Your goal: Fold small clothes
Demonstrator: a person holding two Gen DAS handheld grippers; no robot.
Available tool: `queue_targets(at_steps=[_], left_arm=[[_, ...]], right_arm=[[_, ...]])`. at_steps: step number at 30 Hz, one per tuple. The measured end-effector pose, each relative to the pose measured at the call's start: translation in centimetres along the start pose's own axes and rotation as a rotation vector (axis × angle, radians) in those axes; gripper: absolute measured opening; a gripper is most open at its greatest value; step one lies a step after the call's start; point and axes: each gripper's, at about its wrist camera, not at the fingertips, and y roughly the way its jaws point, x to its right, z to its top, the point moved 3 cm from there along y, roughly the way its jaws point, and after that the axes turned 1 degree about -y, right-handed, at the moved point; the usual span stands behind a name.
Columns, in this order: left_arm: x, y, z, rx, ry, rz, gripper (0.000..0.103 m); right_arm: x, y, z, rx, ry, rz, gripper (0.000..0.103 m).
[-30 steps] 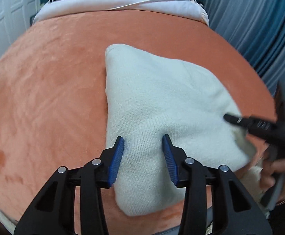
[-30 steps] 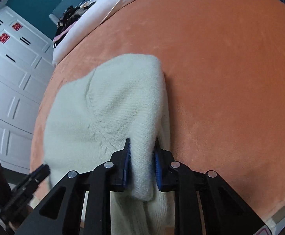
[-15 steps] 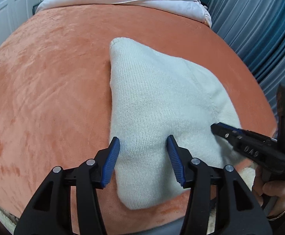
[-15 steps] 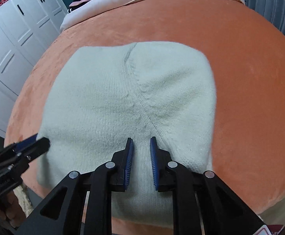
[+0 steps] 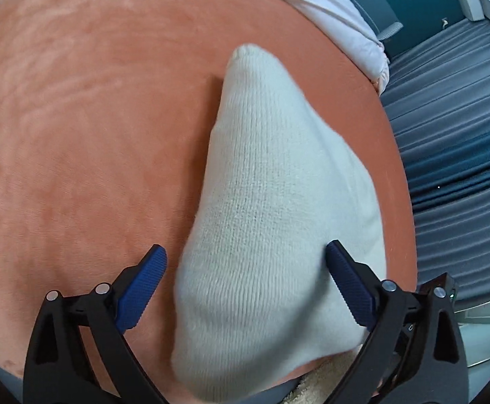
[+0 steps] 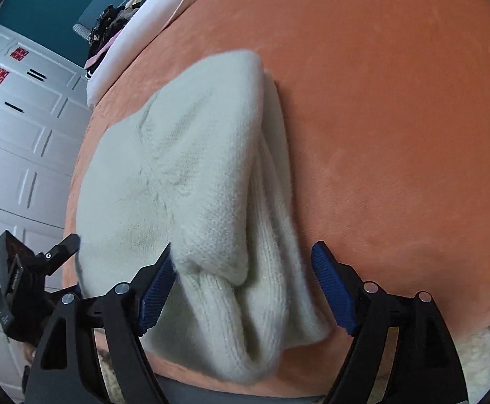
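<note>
While both grippers open, folded cream knit (image 6: 191, 175) lies between jaws.

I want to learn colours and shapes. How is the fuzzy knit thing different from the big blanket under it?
The knit garment is pale cream; the blanket is orange. The garment is small and folded over in layers; the blanket is wide and spread flat. The garment shows knitted ribs; the blanket looks smooth and plush. Both are soft fabric.

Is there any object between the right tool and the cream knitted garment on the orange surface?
Nothing visible does. The right tool is opening directly over the folded edge of the cream garment, which lies between its blue pads. The orange surface around it shows no obstacle.
</note>
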Motion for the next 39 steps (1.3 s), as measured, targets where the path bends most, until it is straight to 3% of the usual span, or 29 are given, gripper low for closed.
queue_targets(at_steps=[3,8,10,12,15,20,26,39], left_arm=[[0.6,1.5,0.0,-0.040,-0.004,-0.007,0.098],[2.9,2.6,0.2,-0.053,0.078,0.113,0.097],[3.8,2.3,0.2,-0.048,0.105,0.152,0.089],[4.9,1.8,0.1,-0.046,0.146,0.180,0.081],[6.7,0.6,-0.1,-0.040,0.212,0.191,0.066],[10.3,-2.5,-0.4,-0.019,0.314,0.165,0.061],[14.9,-6.3,-1.4,0.019,0.420,0.093,0.060],[22.4,-16.6,-3.4,0.201,0.578,-0.067,0.060]], right_arm=[[-1.3,1.8,0.3,0.017,0.008,0.051,0.088],[-1.8,2.9,1.0,0.019,0.008,0.058,0.086],[-2.0,2.9,1.4,0.031,0.009,0.048,0.071],[-1.9,2.0,1.5,0.051,0.017,0.071,0.044],[-3.5,0.1,1.4,0.096,-0.006,0.114,0.036],[-7.2,-4.0,0.6,0.171,-0.084,0.085,0.036],[-7.9,-9.4,-0.4,0.272,-0.064,0.110,0.036],[-12.8,-22.1,-2.8,0.562,-0.189,0.114,0.036]])
